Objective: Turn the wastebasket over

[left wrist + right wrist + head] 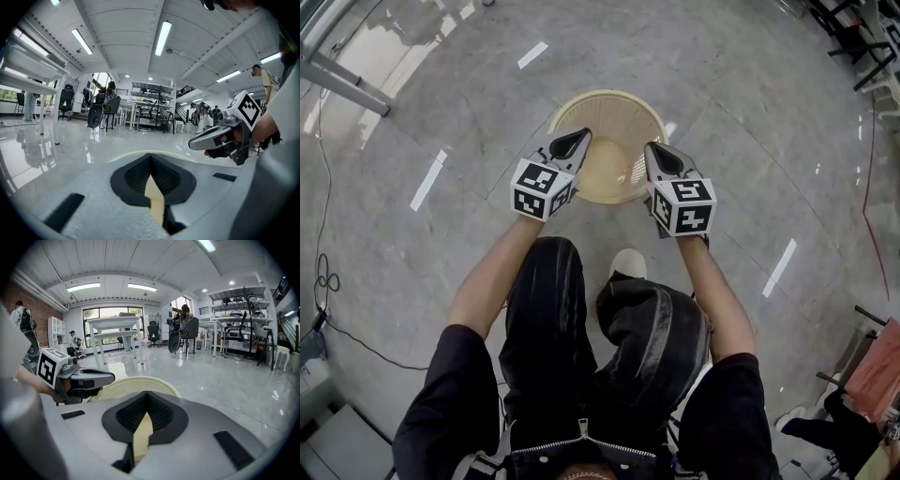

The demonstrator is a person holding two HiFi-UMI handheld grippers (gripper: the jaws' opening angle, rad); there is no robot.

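The only print in view is the black-and-white square patterns on the two cubes (542, 187), and no word can be read on them. The basket (609, 95), cream coloured, stands upright on the floor (469, 103) with its mouth facing up, directly in front of the person's knees. The left gripper (577, 139) is at the near-left part of the rim and the right gripper (654, 150) at the near-right part. In each gripper view the jaws are closed and a thin cream strip sits between the dark pads (136, 176), so it seems each one pinches the basket rim, though the exact contact is hard to see. The grippers cover the near rim in the head view, and the outer wall of the basket does not show from above. The person's dark trousers hide the floor below, with only a white shoe (628, 264) showing. The floor is grey, polished and glossy, and it reflects the ceiling lights. A black cable (323, 279) lies at the left. The room is a large workshop with white tables (115, 326), office chairs (96, 115) and some people far away.
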